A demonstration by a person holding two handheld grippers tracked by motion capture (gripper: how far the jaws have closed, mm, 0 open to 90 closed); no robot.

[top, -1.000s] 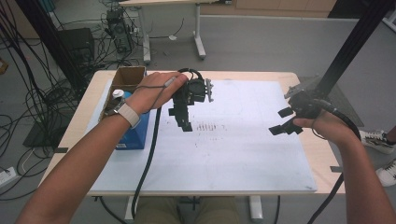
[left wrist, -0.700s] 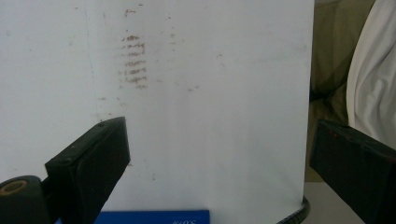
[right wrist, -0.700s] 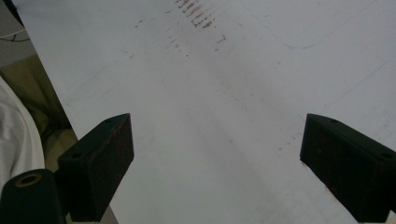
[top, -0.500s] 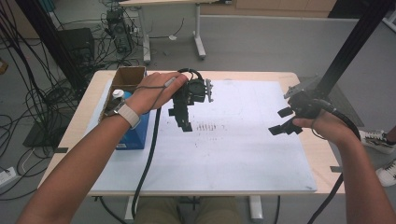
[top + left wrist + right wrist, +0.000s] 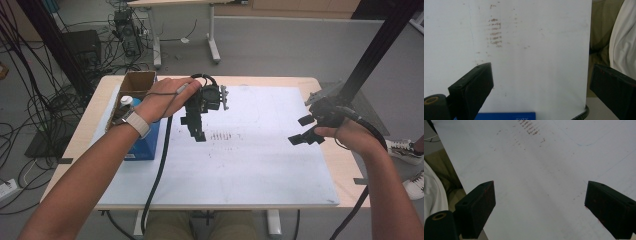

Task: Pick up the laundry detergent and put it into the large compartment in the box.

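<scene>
My jaws are wide apart on both sides, and there is nothing between them. My left gripper (image 5: 196, 127) hangs over the white board (image 5: 250, 170), a bit toward 11 o'clock from the middle. My right gripper (image 5: 302, 131) hangs near the board's edge at 3 o'clock. In the left gripper view I look down at the bare board and a patch of little brown marks (image 5: 494, 32).

The things nearest me are at 9 o'clock from my left gripper. There is a blue box (image 5: 148, 141) on the table's left side. Just behind it stands an open cardboard box (image 5: 136, 82). A white bottle cap (image 5: 126, 100) peeks out by my left wrist.

I think I am at the very start, with nothing picked up yet. Next, my left gripper should swing toward 9 o'clock, stay open, and come down over the blue box or the bottle. I cannot tell yet which one is best to grab.
</scene>
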